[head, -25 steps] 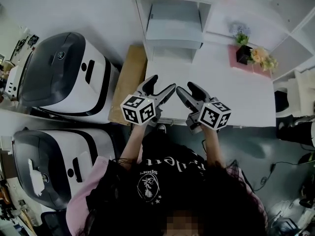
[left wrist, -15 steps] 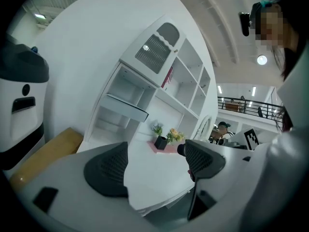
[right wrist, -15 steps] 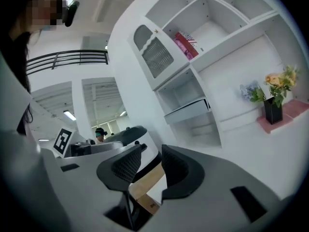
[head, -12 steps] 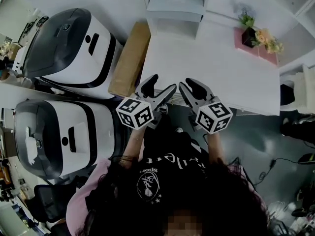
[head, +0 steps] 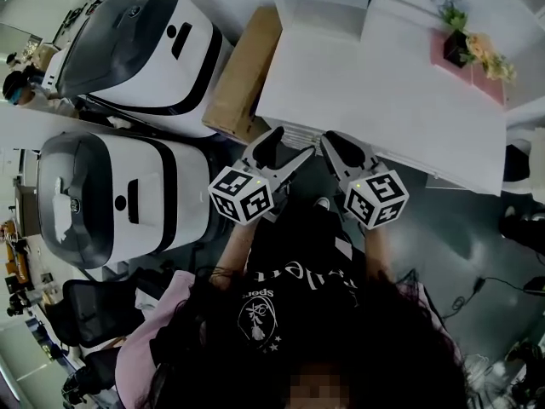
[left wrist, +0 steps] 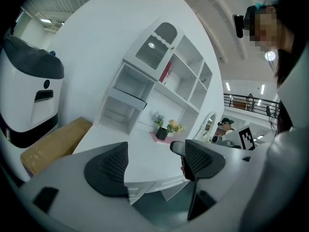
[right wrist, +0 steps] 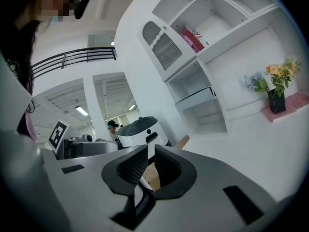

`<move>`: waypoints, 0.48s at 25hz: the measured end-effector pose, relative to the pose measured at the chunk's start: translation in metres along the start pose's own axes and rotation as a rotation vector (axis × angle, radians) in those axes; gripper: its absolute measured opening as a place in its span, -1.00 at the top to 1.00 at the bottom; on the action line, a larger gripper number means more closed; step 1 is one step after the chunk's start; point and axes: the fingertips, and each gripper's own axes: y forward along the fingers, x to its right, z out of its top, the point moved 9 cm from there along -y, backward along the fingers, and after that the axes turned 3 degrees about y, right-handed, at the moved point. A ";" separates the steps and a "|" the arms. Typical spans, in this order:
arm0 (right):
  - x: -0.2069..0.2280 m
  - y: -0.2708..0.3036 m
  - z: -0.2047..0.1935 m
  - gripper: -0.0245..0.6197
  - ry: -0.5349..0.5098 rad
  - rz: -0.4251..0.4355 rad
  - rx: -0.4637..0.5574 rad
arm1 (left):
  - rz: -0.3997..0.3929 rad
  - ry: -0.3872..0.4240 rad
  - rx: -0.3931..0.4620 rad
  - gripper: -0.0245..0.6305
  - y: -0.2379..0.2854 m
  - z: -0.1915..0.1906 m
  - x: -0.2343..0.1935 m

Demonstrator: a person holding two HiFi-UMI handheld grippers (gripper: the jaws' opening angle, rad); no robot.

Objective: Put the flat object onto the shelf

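At the white desk (head: 383, 100)'s near-left corner, the left gripper (head: 289, 141) holds its jaws spread, nothing between them. A thin flat grey board (left wrist: 129, 94) lies in the left column of the white shelf unit (head: 322, 11) at the far edge. The right gripper (head: 332, 141), at the near edge, has just closed its jaws together on nothing.

A large white machine (head: 140, 45) with a dark grey top stands beside a second machine (head: 106, 203) alike. A brown cardboard box (head: 245, 75) lies between the first and a white table (head: 383, 109) bearing potted flowers (head: 467, 48) on a pink mat (head: 492, 82)
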 end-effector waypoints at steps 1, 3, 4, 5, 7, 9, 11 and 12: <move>-0.002 0.000 -0.001 0.70 -0.003 0.005 0.000 | 0.004 0.004 0.002 -0.25 -0.002 0.001 0.000; -0.006 0.000 -0.002 0.70 -0.013 0.011 -0.002 | 0.009 0.013 0.008 -0.24 -0.005 0.002 0.001; -0.008 -0.001 -0.002 0.70 -0.019 0.012 -0.003 | 0.009 0.016 0.013 -0.24 -0.006 0.003 0.001; -0.010 -0.002 -0.001 0.70 -0.025 0.011 -0.003 | 0.006 0.017 0.017 -0.23 -0.007 0.004 0.002; -0.014 -0.002 -0.002 0.70 -0.031 0.005 -0.001 | -0.005 0.015 0.026 -0.21 -0.011 0.004 0.003; -0.020 0.000 -0.005 0.70 -0.028 -0.001 0.003 | -0.023 0.013 0.036 -0.17 -0.018 0.004 0.001; -0.030 0.002 -0.009 0.70 -0.024 -0.005 0.005 | -0.039 0.005 0.044 -0.10 -0.030 0.002 -0.002; -0.036 0.003 -0.012 0.70 -0.024 -0.006 0.005 | -0.044 0.001 0.048 -0.06 -0.038 0.001 -0.004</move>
